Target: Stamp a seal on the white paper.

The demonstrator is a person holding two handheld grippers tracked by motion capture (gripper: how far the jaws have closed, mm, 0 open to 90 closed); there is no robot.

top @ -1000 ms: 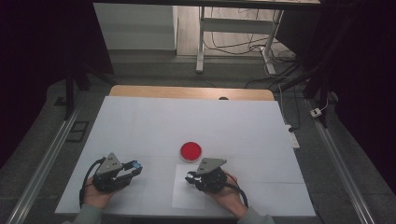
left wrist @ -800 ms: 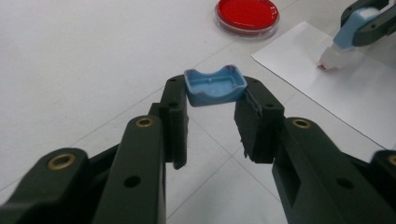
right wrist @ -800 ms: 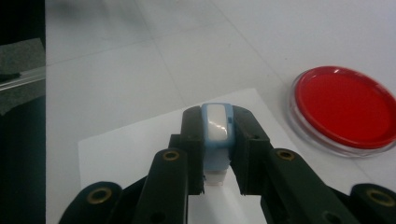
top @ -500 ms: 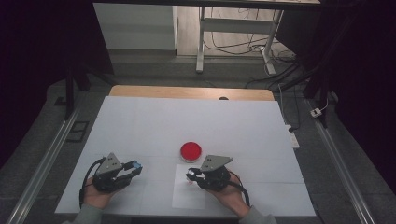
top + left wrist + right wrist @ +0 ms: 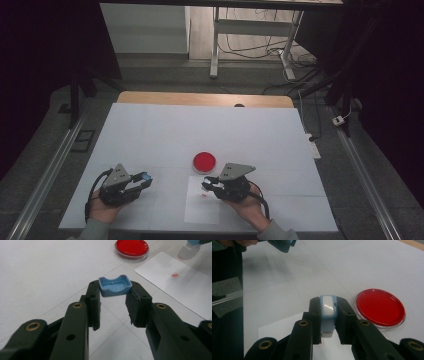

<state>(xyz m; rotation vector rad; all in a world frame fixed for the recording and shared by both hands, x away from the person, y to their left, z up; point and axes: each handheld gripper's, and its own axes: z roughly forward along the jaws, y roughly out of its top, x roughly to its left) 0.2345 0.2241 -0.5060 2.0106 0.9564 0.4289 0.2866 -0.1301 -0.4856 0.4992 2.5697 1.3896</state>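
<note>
My left fingers pinch a blue cap by its side walls, hollow side up, just off the counter. My right fingers clamp a stamp by its flanks, white end down over the paper, beside the red dish. Both pieces look light, rigid and slick, so I judge a firm, square side grip suits them. The dish looks brittle.

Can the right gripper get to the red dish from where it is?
Probably yes. The red dish sits just beyond the right gripper with bare table between them, but its jaws already hold a blue-and-white stamp.
</note>
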